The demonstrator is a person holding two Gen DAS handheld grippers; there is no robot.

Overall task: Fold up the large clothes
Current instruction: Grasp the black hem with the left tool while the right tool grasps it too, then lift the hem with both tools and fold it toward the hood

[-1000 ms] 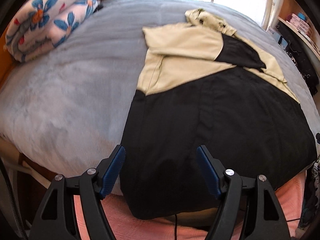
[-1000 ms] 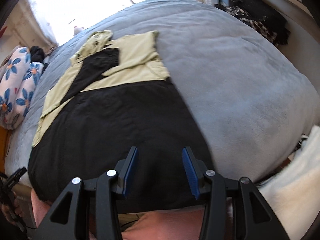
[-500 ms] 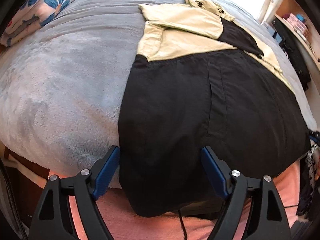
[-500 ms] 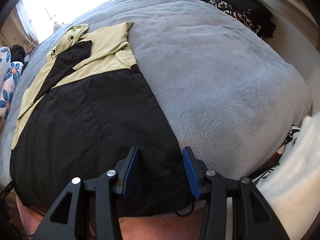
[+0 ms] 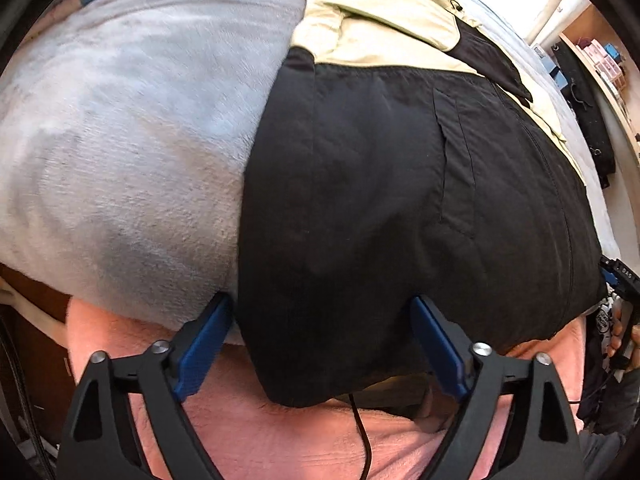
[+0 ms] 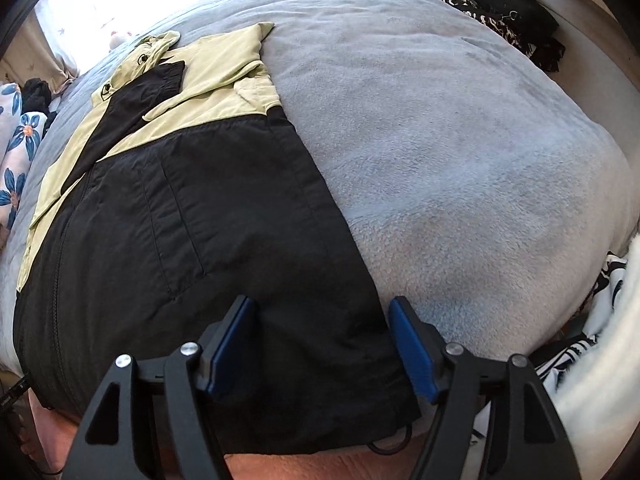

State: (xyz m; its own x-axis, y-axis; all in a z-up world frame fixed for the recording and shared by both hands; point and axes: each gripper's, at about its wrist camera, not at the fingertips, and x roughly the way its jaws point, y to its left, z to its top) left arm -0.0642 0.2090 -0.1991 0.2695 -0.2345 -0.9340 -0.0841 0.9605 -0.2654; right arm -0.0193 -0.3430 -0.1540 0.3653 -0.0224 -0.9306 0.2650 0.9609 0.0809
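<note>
1. One jacket (image 5: 380, 200) on the bed, laid flat. The lower body is black, thin crinkly woven stuff with visible seams and a long pocket flap. The top part is pale khaki, with a sleeve folded across it and a black panel showing in the khaki

2. It's lying on one grey blanket (image 6: 460, 140), fleecy and matted, kind of domed in these fisheye views. The jacket's bottom hem hangs just over the near edge, above a pink towel-like cover (image 5: 280, 440) with a soft nap

3. My left gripper (image 5: 320, 356) is over the hem's left corner. Two black plastic arms, two blue ribbed pads (image 5: 200, 352), jaws opening and already really wide. The black corner sits between them, but I can't see either pad pressing on it, so I'd call it released

4. My right gripper (image 6: 324, 348) is the same build, over the hem's right corner. Jaws opening here too, not as wide. Fabric edge runs between the pads, no pinch showing

5. Other stuff: one floral pillow (image 6: 16, 148), white with blue flowers, far left of the right view. A thin black cord loop (image 6: 390, 442) peeks out under the hem. Dark clothes (image 6: 500, 20) piled past the bed's far side
</note>
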